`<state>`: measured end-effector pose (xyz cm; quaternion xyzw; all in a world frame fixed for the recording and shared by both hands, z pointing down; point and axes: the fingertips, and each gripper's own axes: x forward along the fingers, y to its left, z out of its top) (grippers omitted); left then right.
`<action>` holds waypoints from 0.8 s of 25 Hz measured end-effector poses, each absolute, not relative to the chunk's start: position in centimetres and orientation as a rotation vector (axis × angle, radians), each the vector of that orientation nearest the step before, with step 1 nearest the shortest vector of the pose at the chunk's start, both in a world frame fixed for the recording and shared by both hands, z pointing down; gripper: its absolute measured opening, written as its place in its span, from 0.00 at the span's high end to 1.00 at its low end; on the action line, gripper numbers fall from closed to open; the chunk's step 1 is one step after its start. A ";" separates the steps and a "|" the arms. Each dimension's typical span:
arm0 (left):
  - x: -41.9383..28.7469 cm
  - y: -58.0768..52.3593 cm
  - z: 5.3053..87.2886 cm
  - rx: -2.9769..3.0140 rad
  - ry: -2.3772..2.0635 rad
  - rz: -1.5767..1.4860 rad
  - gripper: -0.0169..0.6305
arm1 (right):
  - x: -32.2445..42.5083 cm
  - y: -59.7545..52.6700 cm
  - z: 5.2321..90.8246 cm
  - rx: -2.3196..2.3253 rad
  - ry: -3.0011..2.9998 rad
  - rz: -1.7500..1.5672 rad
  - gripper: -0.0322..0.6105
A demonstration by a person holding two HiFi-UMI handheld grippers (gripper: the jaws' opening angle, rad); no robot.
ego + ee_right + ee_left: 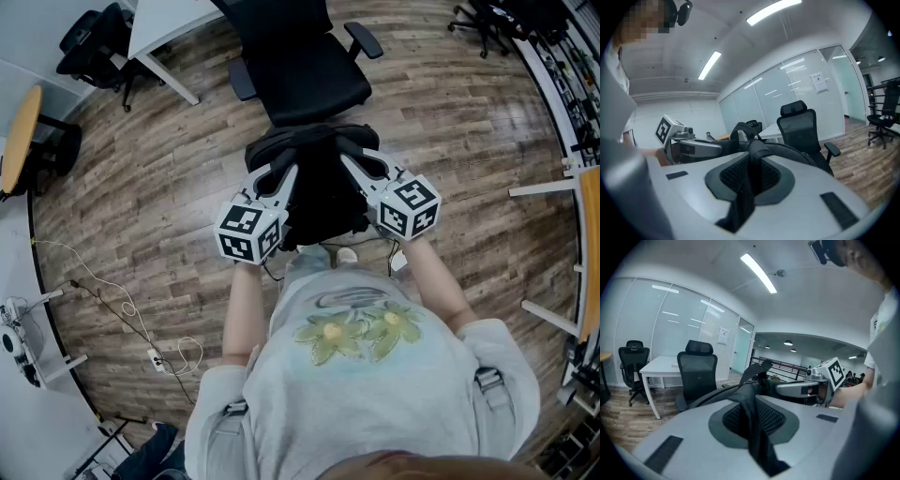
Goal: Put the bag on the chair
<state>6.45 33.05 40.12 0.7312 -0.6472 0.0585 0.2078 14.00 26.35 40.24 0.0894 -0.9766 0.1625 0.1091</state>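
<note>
A black bag [319,192] hangs in front of me, just short of the seat of the black office chair [305,70]. My left gripper [279,176] is shut on one black strap [751,420] that runs between its pads. My right gripper [362,169] is shut on another strap [749,180] on the bag's other side. In the left gripper view the chair [697,371] stands behind the bag, with the right gripper [806,388] across from it. The right gripper view shows the chair [802,129] to the right and the left gripper [693,148] opposite. The bag's lower part is hidden behind the grippers.
A white desk [167,26] stands left of the chair, with another black chair [94,47] beyond it. A cable [122,305] lies on the wood floor at the left. More chairs [487,19] and a wooden table [589,244] are on the right.
</note>
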 end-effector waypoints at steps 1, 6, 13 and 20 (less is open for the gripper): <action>6.4 33.0 40.3 2.037 -1.794 0.165 0.89 | 13.9 26.3 40.5 0.269 -2.867 0.480 0.89; 5.7 32.9 41.1 2.041 -1.778 0.153 0.89 | 13.5 26.4 41.3 0.301 -2.852 0.503 0.89; 2.7 32.0 41.0 2.104 -1.734 0.148 0.89 | 10.9 25.9 41.0 0.384 -2.861 0.495 0.88; 0.3 30.3 38.6 2.211 -1.738 0.162 0.89 | 9.2 25.0 39.0 0.430 -2.918 0.410 0.88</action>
